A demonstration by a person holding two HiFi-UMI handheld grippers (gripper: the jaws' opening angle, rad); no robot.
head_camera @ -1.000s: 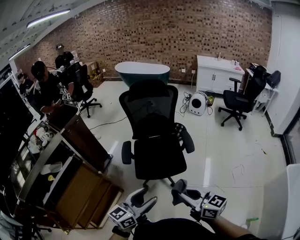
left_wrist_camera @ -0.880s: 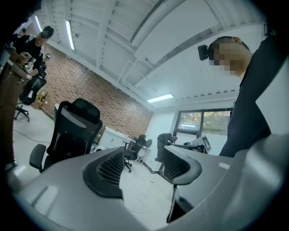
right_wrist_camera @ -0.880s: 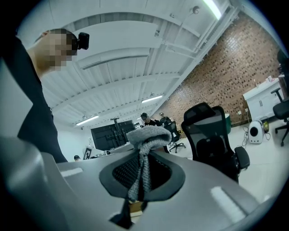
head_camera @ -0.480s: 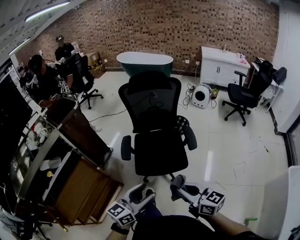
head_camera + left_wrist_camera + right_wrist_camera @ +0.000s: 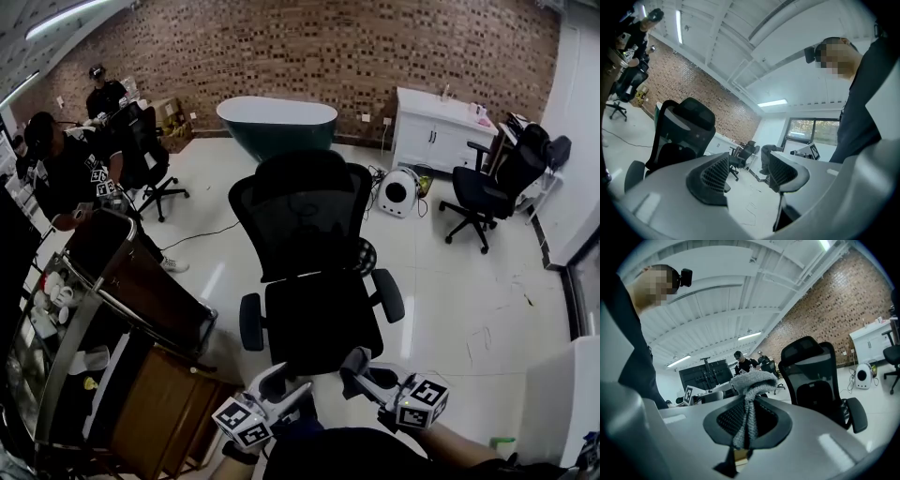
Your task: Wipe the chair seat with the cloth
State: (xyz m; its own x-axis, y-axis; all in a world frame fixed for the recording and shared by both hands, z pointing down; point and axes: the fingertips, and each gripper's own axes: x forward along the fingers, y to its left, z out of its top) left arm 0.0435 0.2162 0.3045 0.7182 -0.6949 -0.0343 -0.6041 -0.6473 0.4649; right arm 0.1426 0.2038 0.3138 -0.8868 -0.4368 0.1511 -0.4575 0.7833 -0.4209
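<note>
Left gripper [image 5: 747,171]: the jaws are seen spread apart in the left gripper view, with only floor and room between them. In the head view it [image 5: 289,380] is held low, by the near edge of the picture.

Right gripper [image 5: 747,420]: the jaws are clamped on a grey knitted cloth [image 5: 752,380]. The cloth is bunched above the jaws and a strip is pinched down between the pads. In the head view this gripper [image 5: 354,370] is placed just right of the left one.

Chair: a black office chair with a mesh back and two armrests [image 5: 314,272] is set directly ahead of both grippers, with its back facing away from the person.

Seat: the black padded seat [image 5: 322,319] is seen just beyond the gripper tips. In the right gripper view the chair [image 5: 811,376] is seen beyond the cloth and apart from it.

Surroundings: a dark green oval tub [image 5: 277,122] is placed against the brick wall [image 5: 309,47]. A white cabinet [image 5: 436,141] and a second black office chair [image 5: 483,192] are noted at right, and a brown wooden trolley [image 5: 141,281] at left.

Persons: two people in dark clothes [image 5: 56,173] are seen at far left.
</note>
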